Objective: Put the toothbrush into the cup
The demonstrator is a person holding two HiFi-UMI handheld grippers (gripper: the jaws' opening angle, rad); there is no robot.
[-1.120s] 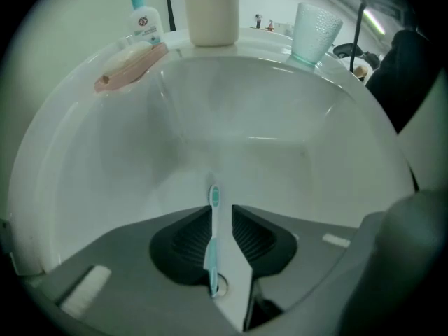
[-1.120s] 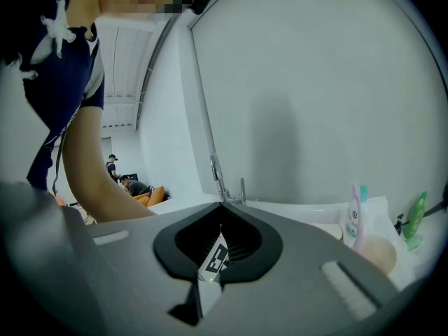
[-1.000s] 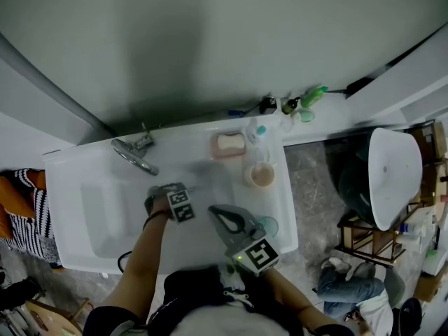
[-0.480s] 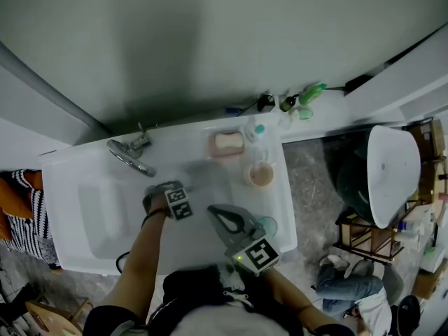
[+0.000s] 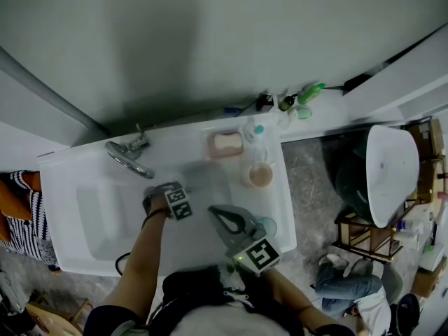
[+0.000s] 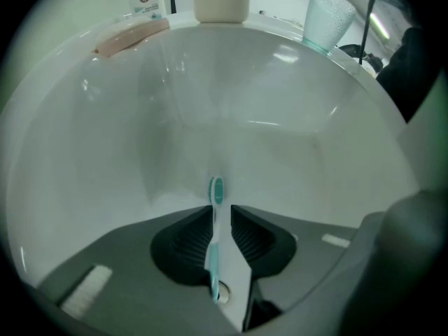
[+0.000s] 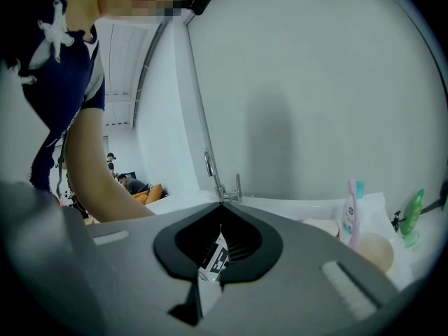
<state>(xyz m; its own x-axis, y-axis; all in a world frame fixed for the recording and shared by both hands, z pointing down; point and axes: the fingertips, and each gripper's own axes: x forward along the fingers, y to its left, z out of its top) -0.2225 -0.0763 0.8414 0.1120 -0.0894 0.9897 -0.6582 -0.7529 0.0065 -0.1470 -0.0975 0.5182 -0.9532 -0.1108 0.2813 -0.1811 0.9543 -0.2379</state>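
Left hand-held gripper [image 6: 221, 208] clamps the toothbrush [image 6: 213, 243] by its handle, head forward, low over the sink [image 5: 98, 208] basin; looks like the carry step. Right hand-held gripper [image 7: 220, 205] is closed on nothing, at the sink's front edge. Next move likely calls for lifting toward the cup [image 6: 326, 18] on the sink's right rim and tipping the brush upright.

The sink [image 6: 294, 145] is glossy, the faucet [image 5: 129, 157] shiny metal, the toothbrush [image 6: 213, 243] smooth plastic, the fingers [image 6: 183, 240] matt, ribbed.
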